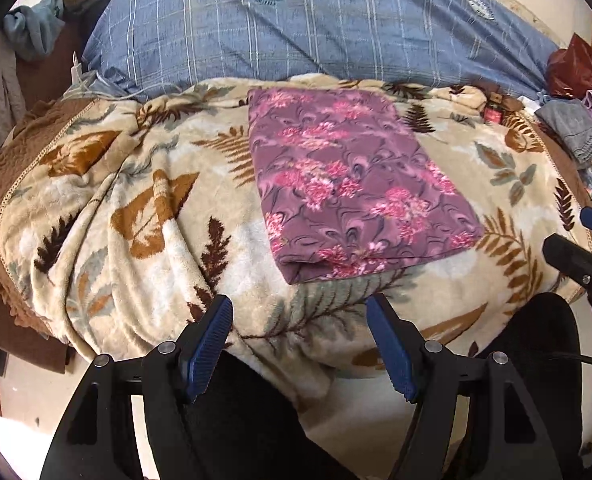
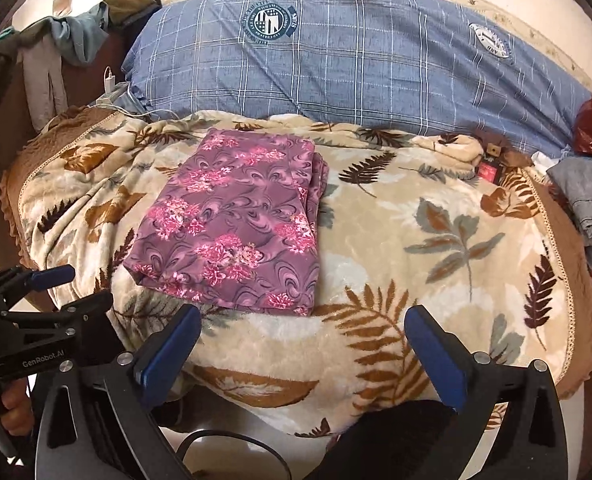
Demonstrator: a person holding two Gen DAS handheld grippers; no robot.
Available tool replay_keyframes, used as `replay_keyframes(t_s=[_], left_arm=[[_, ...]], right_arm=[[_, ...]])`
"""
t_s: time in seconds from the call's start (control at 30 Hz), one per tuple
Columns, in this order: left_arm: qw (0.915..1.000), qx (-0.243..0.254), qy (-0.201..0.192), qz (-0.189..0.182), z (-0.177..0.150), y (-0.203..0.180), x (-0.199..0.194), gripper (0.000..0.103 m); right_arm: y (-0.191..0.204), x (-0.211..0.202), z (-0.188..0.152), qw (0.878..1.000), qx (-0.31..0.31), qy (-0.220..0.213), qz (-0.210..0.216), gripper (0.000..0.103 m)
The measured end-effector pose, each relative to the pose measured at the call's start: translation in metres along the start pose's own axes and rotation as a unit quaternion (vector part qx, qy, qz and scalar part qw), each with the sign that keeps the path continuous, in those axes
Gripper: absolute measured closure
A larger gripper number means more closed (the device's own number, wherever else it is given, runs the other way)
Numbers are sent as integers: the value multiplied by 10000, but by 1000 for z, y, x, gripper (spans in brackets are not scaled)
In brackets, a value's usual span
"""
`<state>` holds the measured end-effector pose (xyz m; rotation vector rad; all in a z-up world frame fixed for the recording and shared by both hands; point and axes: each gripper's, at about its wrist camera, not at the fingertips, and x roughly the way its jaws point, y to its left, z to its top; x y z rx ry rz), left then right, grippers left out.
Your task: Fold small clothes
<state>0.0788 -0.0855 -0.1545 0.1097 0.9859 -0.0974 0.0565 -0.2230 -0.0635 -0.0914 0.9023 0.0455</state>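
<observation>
Holding my left gripper (image 1: 300, 340) apart, nothing between blue pads; my right gripper (image 2: 302, 354) also wide apart, empty. Purple floral cloth (image 1: 356, 184) folded into flat rectangle on leaf-print blanket (image 1: 143, 200), at 12 o'clock from left gripper, 11 o'clock from right, not touching either. Blue plaid pillow (image 2: 336, 68) beyond it at 12. Grey garment (image 2: 588, 196) at blanket's 3 o'clock edge

The bed (image 2: 576, 280) was covered by a cream blanket (image 2: 436, 264) printed with brown and grey leaves. A folded purple floral cloth (image 2: 231, 220) lay flat on the blanket. Behind it a blue checked pillow (image 2: 356, 64) stretched across the bed's head, and a folded grey garment (image 2: 588, 196) sat at the right edge
</observation>
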Motion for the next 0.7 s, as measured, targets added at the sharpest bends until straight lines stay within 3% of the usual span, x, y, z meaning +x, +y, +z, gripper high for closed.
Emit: replay_keyframes(t_s=[0.33, 0.57, 0.7], left_arm=[[9994, 278, -71, -199, -1, -14, -15, 34], [9974, 514, -466, -200, 5, -28, -36, 33], [9970, 566, -484, -190, 4, -31, -41, 33]], right_arm=[[-7, -10, -2, 9999, 159, -31, 16, 0], [-13, -8, -1, 9997, 242, 11, -59, 0], [-17, -9, 0, 9996, 270, -12, -119, 0]])
